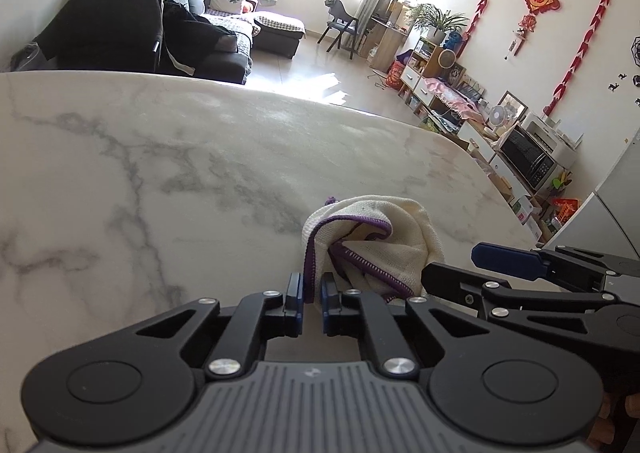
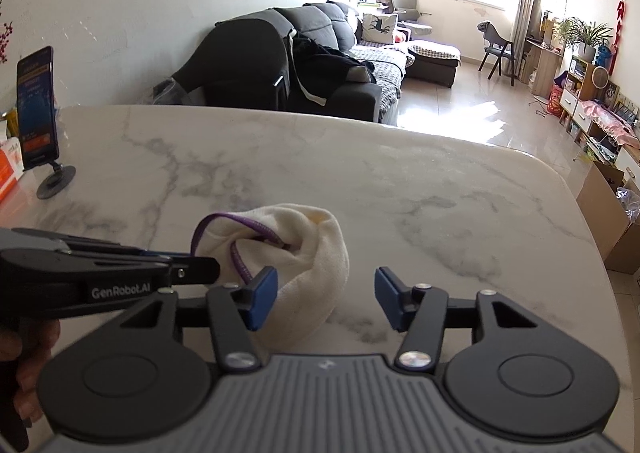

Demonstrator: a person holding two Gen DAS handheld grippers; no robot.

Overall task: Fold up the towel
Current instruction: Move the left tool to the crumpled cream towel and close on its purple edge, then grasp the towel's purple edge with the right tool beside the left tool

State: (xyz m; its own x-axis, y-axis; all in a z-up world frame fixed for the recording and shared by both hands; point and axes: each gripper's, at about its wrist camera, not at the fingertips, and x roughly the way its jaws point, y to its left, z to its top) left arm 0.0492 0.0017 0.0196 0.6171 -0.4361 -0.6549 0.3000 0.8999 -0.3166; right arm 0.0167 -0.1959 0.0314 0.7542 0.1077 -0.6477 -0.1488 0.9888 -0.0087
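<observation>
Between my left gripper's (image 1: 311, 295) blue pads: a purple-stitched hem of the towel (image 1: 384, 241), pinched with the fingers drawn nearly together on it. The grip is at the cloth's near-left edge; the right wrist view shows this same tool coming in from the left, its tip against the bundle.

Right gripper (image 2: 325, 299): fingers spread wide, nothing between them. Its left pad (image 2: 262, 299) sits just beside, perhaps brushing, the towel's near flank; the other pad stands over bare stone.

Towel: one, cream, waffle-textured, purple overlock trim. Condition: crumpled into a loose mound with the trim looping in and out of the folds, one loop standing free at the upper left. It lies on the near part of the marble table (image 1: 160, 157), close to both tools.

Handling, my estimate: light, limp, no stiffness; it will sag from any single hold and drag rather than slide cleanly. Not fragile, and the weave should give good friction against the pads. Best purchase is the trim itself, which is thicker and marks the true edge. I would take a second corner on the hem with the free tool, well apart from the first, so the cloth can be spread flat before any fold.

Also present: phone on stand (image 2: 38, 109), far left of the table.
</observation>
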